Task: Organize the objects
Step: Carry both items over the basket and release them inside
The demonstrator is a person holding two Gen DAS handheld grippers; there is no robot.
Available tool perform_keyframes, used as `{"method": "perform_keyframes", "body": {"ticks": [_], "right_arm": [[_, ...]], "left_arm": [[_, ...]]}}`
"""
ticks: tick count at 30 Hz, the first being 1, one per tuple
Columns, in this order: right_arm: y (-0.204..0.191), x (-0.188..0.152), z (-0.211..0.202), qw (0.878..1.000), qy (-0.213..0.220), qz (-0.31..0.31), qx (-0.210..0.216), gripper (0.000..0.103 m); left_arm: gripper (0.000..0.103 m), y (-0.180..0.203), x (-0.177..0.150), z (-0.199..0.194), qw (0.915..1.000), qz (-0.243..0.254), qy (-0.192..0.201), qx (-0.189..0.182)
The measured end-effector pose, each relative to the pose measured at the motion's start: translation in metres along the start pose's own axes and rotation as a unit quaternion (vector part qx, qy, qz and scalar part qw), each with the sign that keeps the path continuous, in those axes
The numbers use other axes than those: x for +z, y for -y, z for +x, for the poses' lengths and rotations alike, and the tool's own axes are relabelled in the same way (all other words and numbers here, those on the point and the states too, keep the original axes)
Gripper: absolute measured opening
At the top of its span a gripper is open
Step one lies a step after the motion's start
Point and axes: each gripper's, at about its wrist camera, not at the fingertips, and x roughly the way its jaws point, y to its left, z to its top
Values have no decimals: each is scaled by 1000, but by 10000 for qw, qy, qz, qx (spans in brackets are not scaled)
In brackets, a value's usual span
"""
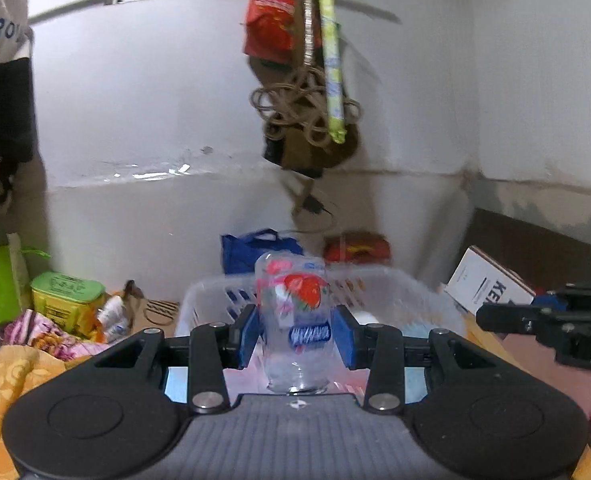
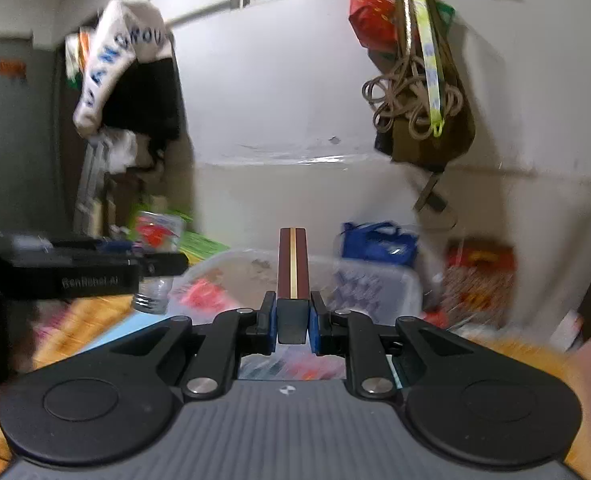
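Observation:
My left gripper [image 1: 295,330] is shut on a clear plastic bottle [image 1: 293,312] with a red strawberry label, held upside down above a white plastic basket [image 1: 395,284]. My right gripper [image 2: 293,320] is shut on a slim dark-red box with a gold stripe [image 2: 292,268], standing upright between the pads. In the right wrist view the left gripper [image 2: 95,270] and its bottle [image 2: 155,240] show at the left, and the white basket [image 2: 375,280] lies ahead. The right gripper [image 1: 543,316] shows at the right edge of the left wrist view.
A green-lidded tub [image 1: 67,292], a white box [image 1: 487,280], a blue bag [image 1: 255,248] and a red packet [image 1: 355,248] lie around the basket on orange bedding [image 1: 15,368]. Bags and rope [image 1: 307,100] hang on the white wall. Clothes [image 2: 127,80] hang at left.

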Motion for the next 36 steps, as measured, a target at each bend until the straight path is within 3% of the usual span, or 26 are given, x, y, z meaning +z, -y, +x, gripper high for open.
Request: {"method": "perform_keyframes", "body": {"ticks": [4,10,12,13,15,16,17,21,24,30,36], "right_arm": [[8,23,49,9992,-304,109,-230,17],[27,17,85,9970,-535,450,-335,19],[27,13,90,9969,-580,422,-329,46],[26,10,88,9970,-499,455,-367,62],[25,5,81,9971,-353,421,-520,80],[26,5,78,9972,-307,406,-541,96],[27,3,73,9973,-229,428,-546,103],[32,3,53,9968,61,740,-287,103],[32,2,42,9969,61,732,-274,103],[31,-2,32,9959,-271,831,-240,103],[24,-7,23,9916,-532,1023,-589,103]], "left_arm": [[44,8,24,45,9994,-40,-206,280],[44,3,30,99,9963,-233,-633,526],[63,8,25,107,9957,-62,-671,629],[86,10,22,108,9956,16,-627,694],[88,10,19,105,9960,43,-483,753],[88,8,17,102,9962,18,-454,741],[89,5,16,98,9965,-10,-440,706],[102,3,13,82,9974,-79,-245,666],[102,11,13,70,9970,98,-113,762],[102,23,15,48,9979,309,-102,563],[102,23,2,34,9965,406,-252,687]]}}
